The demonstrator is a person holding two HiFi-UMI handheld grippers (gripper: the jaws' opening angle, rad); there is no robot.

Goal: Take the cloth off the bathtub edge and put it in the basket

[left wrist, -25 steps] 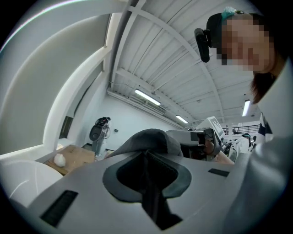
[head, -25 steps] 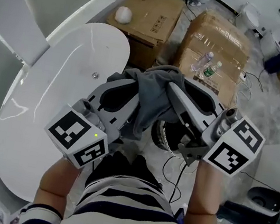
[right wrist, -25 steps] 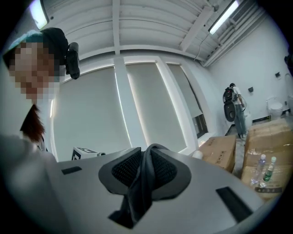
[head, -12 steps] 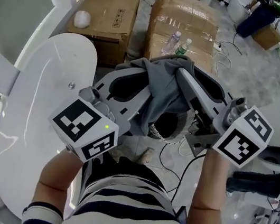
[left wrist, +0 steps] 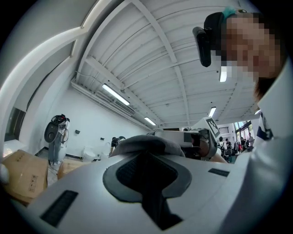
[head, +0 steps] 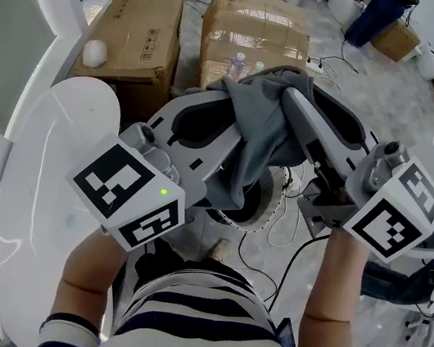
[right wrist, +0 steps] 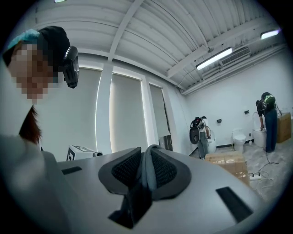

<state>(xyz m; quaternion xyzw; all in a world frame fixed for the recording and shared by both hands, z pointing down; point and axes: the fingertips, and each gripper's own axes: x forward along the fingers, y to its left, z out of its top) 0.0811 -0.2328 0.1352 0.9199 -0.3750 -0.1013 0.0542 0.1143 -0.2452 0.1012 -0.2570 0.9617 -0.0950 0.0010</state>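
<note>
Both grippers hold up a grey cloth (head: pixel 262 131) in front of me in the head view, and it hangs bunched between them. My left gripper (head: pixel 230 106) is shut on its left part. The right gripper (head: pixel 291 98) is shut on the top right fold. Below the hanging cloth stands a round basket (head: pixel 264 210) with a white rim and a dark inside. The white bathtub (head: pixel 37 178) lies at the left. In the left gripper view the cloth (left wrist: pixel 146 142) lies over the jaw tips. In the right gripper view a fold of cloth (right wrist: pixel 147 167) is pinched between the pads.
Two cardboard boxes (head: pixel 138 30) (head: pixel 255 26) stand beyond the tub, with bottles (head: pixel 236 62) on the right one and a white ball (head: pixel 94 53) on the left one. Cables (head: pixel 295 224) run over the floor beside the basket. A person (head: pixel 383 11) bends at the far right.
The view has swung right: the bathtub has slid to the left and the boxes have come nearer. Both grippers keep hold of the cloth, which now hangs over the basket.
</note>
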